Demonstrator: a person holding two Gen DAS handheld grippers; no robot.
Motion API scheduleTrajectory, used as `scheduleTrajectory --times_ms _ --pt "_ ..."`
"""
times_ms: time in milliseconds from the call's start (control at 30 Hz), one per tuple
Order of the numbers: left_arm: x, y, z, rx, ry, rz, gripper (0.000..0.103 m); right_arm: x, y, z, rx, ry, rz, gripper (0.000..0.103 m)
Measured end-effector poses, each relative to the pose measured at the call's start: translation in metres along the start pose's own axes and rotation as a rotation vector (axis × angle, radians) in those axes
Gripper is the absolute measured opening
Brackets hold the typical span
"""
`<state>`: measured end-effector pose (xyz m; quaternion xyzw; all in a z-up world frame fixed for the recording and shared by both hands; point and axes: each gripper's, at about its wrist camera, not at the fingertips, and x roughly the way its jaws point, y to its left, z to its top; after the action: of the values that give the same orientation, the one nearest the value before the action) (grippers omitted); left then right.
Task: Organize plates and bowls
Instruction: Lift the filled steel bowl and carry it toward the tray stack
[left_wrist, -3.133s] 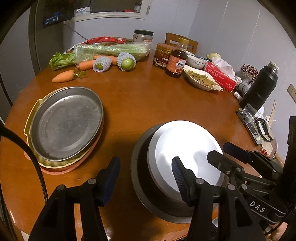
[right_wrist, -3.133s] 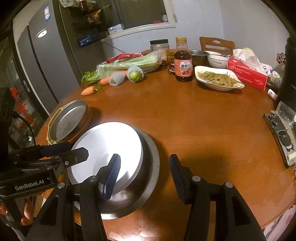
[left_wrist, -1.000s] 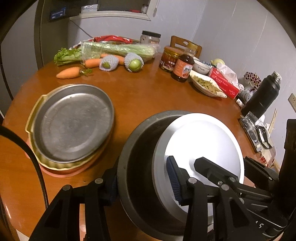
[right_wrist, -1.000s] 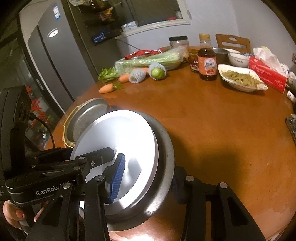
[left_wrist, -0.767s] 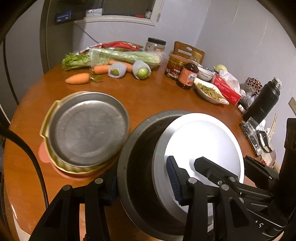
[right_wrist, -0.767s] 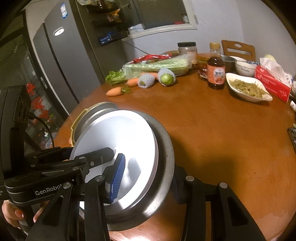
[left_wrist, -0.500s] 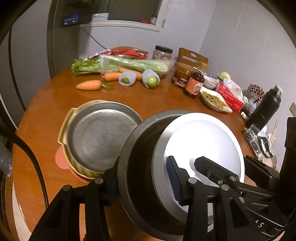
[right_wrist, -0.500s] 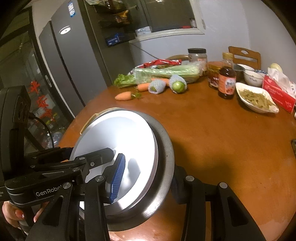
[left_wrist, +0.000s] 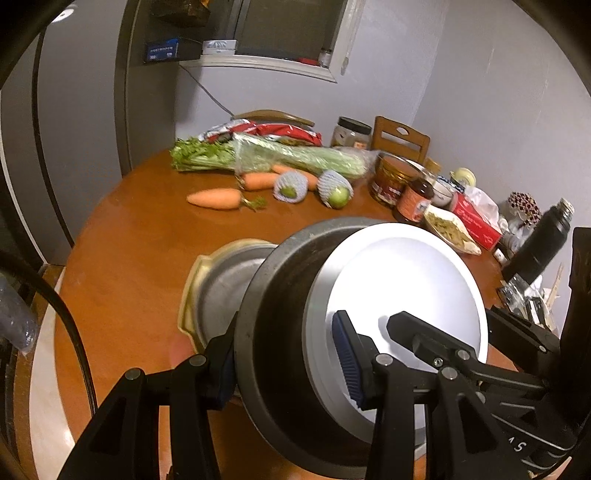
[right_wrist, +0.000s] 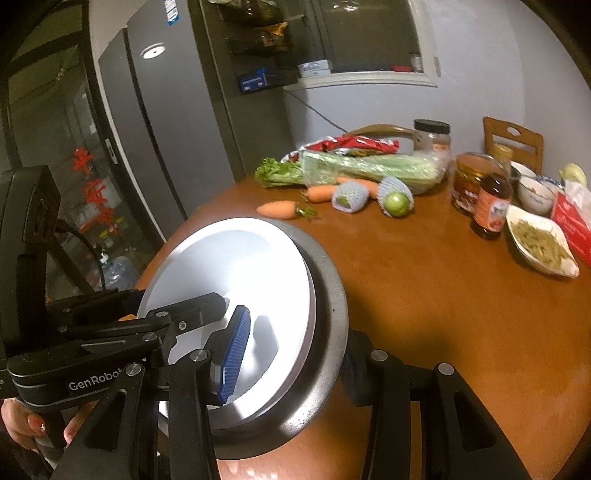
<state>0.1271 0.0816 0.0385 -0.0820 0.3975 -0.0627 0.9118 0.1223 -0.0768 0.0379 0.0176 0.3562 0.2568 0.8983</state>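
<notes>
A dark grey metal bowl (left_wrist: 273, 332) with a white plate (left_wrist: 406, 280) lying in it hangs tilted above the table, held from both sides. My left gripper (left_wrist: 286, 365) is shut on the bowl's left rim, one blue pad inside against the plate. My right gripper (right_wrist: 295, 363) is shut on the bowl's right rim (right_wrist: 332, 306), its blue pad on the white plate (right_wrist: 229, 266). Under the bowl's left edge sits a stack of trays (left_wrist: 221, 291), a metal one on top of a yellow one, partly hidden. A hand (right_wrist: 22, 424) holds the left gripper.
At the back of the round wooden table (left_wrist: 147, 236) lie carrots (left_wrist: 214, 198), wrapped celery (left_wrist: 295, 155) and netted fruits (left_wrist: 334, 190). Jars, a sauce bottle (right_wrist: 491, 206), a dish of food (right_wrist: 543, 247), a red tissue box and a black flask (left_wrist: 543, 240) stand right. A fridge (right_wrist: 155, 122) stands left.
The bowl with the plate, clamped by both grippers, has risen and travelled left, and it now overlaps the tray stack. Both grips are unchanged.
</notes>
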Motion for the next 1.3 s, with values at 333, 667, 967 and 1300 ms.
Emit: scheduleTrajectory --times_ms 333,667,967,1300 --pt "0.011 0.028 0.025 -0.021 -0.006 0.027 0.046 0.03 0.012 0.032 -0.03 0.0 0.019 0.046" --pt "0.032 0.047 0.022 -0.054 0.036 0.052 0.046 0.066 0.015 0.033 -0.025 0.037 0.046 0.046" --pt "0.046 0.049 0.019 -0.051 0.056 0.057 0.046 0.079 0.011 0.027 -0.018 0.059 0.044 0.045" --pt "0.053 0.047 0.018 -0.04 0.054 0.078 0.046 0.084 0.009 0.021 -0.022 0.057 0.043 0.045"
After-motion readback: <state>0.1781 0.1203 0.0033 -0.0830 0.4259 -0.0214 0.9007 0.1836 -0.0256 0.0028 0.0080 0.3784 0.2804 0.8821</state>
